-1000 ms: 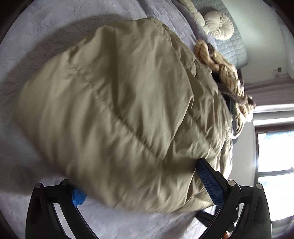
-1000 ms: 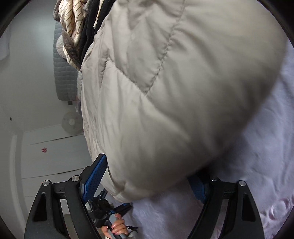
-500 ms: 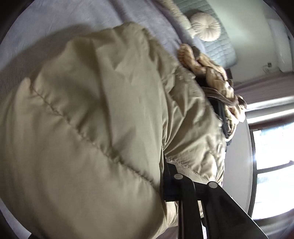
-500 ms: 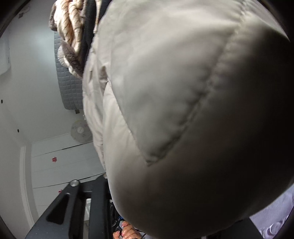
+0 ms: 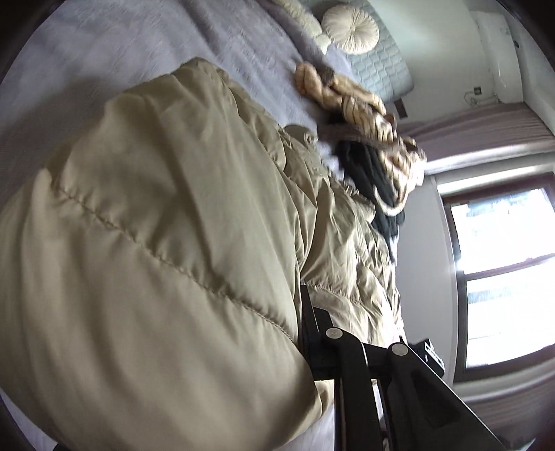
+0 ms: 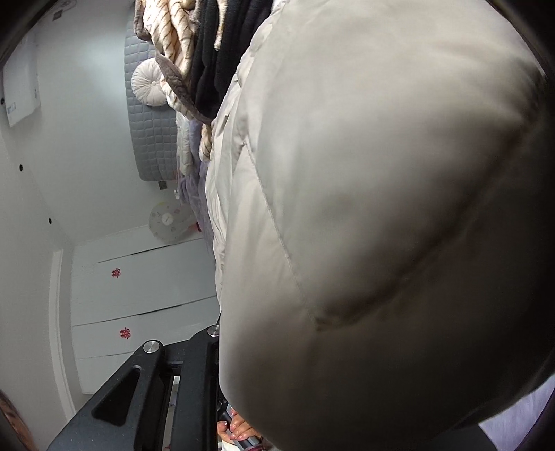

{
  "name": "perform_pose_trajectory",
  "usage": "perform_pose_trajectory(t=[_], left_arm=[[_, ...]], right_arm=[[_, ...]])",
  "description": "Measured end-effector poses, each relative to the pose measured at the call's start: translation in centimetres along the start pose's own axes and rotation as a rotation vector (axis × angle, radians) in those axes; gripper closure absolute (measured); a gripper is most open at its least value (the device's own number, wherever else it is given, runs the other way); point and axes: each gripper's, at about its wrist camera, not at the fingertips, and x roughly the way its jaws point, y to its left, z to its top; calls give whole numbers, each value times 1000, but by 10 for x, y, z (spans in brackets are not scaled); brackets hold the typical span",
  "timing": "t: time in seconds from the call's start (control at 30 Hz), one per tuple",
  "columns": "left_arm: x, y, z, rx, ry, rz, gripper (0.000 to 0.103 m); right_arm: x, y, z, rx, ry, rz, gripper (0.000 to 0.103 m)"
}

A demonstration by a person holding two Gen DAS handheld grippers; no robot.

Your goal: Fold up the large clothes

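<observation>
A large beige puffer jacket (image 5: 156,243) lies on the pale lilac bed cover (image 5: 138,45) and fills most of both views. My left gripper (image 5: 298,333) is shut on its near edge. Only one black finger (image 5: 308,312) shows; the padding bulges over the other. In the right wrist view the jacket (image 6: 381,208) crowds the lens. My right gripper (image 6: 242,364) has its jaws closing on the jacket's edge. One finger (image 6: 208,350) presses against the fabric and the other is hidden under it.
Beyond the jacket lies a pile of clothes: a beige striped garment (image 5: 350,100) and a black one (image 5: 374,180). A round cushion (image 5: 350,29) leans on the grey quilted headboard (image 5: 381,66). Window (image 5: 503,277) at right. White wardrobe doors (image 6: 138,277), a fan (image 6: 168,222) and a person's fingers (image 6: 239,430) show.
Both grippers stood open around the jacket's near edge a second ago. They have closed on it and risen, and the padded edge now bulges up close to both cameras.
</observation>
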Motion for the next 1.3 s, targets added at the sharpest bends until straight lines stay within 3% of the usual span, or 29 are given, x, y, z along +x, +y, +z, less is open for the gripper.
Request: perform_pose_trajectory(t=[0.2, 0.33, 0.4, 0.5, 0.53, 0.7, 0.83, 0.97, 1.07, 1.2, 1.27, 1.3], left_arm=[[-29, 35, -63, -26, 134, 18, 82], [-27, 68, -91, -85, 204, 46, 82], [-23, 81, -99, -108, 224, 77, 77], [-20, 91, -103, -134, 238, 142, 50], [-21, 90, -102, -127, 242, 173, 45], [-35, 75, -101, -62, 276, 253, 45], [-66, 56, -105, 57, 305, 310, 45], [-91, 38, -102, 134, 320, 317, 45], [-106, 26, -98, 178, 330, 296, 45], [-109, -7, -85, 255, 280, 279, 45], [-111, -20, -79, 276, 241, 272, 45], [-112, -24, -77, 282, 220, 275, 45]], right_arm=[[-25, -41, -51, 50, 74, -15, 80], [-29, -72, -64, 100, 78, -84, 75], [-26, -80, -58, 107, 72, -124, 68], [-24, -81, -55, 91, 77, -177, 58], [-25, -77, -54, 91, 82, -188, 57], [-34, -56, -56, 56, 119, -294, 45], [-43, -25, -72, -89, 208, -421, 34], [-46, 9, -90, -239, 299, -461, 30], [-37, 36, -96, -338, 316, -452, 20], [-6, 59, -101, -449, 307, -468, 20], [5, 71, -121, -507, 307, -502, 20], [28, 83, -119, -529, 303, -521, 20]])
